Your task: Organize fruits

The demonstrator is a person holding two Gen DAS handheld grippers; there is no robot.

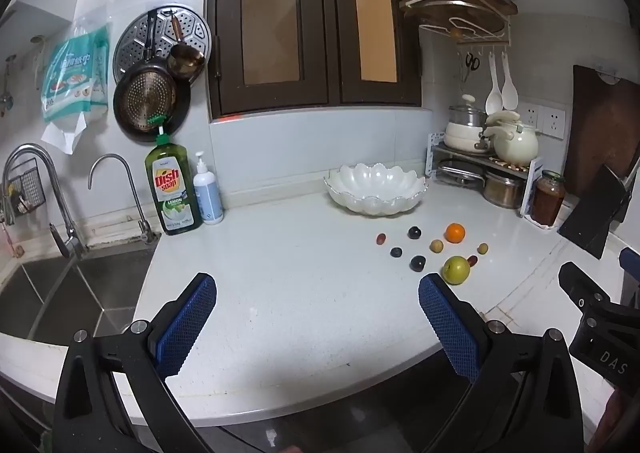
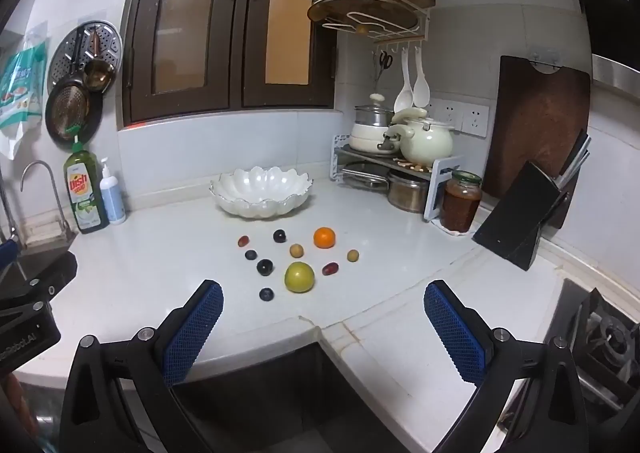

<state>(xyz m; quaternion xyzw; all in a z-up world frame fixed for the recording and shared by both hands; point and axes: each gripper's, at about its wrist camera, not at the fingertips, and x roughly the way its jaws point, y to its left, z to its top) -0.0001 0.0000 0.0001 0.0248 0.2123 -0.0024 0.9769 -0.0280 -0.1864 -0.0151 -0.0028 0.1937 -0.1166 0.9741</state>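
Counting fruit on the white worktop (image 2: 168,253): ten pieces, all loose, none in the bowl.

- 1 orange (image 2: 324,237)
- 1 green apple (image 2: 299,277), nearest the right gripper
- 2 small yellow-tan round fruits (image 2: 296,250) (image 2: 352,255)
- 2 red grapes, one far left of the cluster (image 2: 243,241), one just beside the apple (image 2: 330,268)
- 4 dark round fruits (image 2: 279,235) (image 2: 251,254) (image 2: 264,266) (image 2: 266,294); can't tell the kind

Pieces sit apart from each other in a loose cluster. The left wrist view shows only nine; the tenth is hidden behind that gripper's finger.

1 white scalloped bowl (image 2: 262,193) stands behind the cluster, near the back wall, nothing visible inside.

Left gripper (image 1: 318,309): jaws wide apart, nothing between them, hovering over bare worktop short of the fruit. Right gripper (image 2: 323,313): jaws wide apart, nothing between them, hovering at the worktop edge with the cluster ahead.

Other items: 1 dish soap bottle (image 2: 85,193), 1 pump bottle (image 2: 112,199), 1 jar (image 2: 460,203), 1 knife block (image 2: 520,213), 1 sink (image 1: 60,293) at left.
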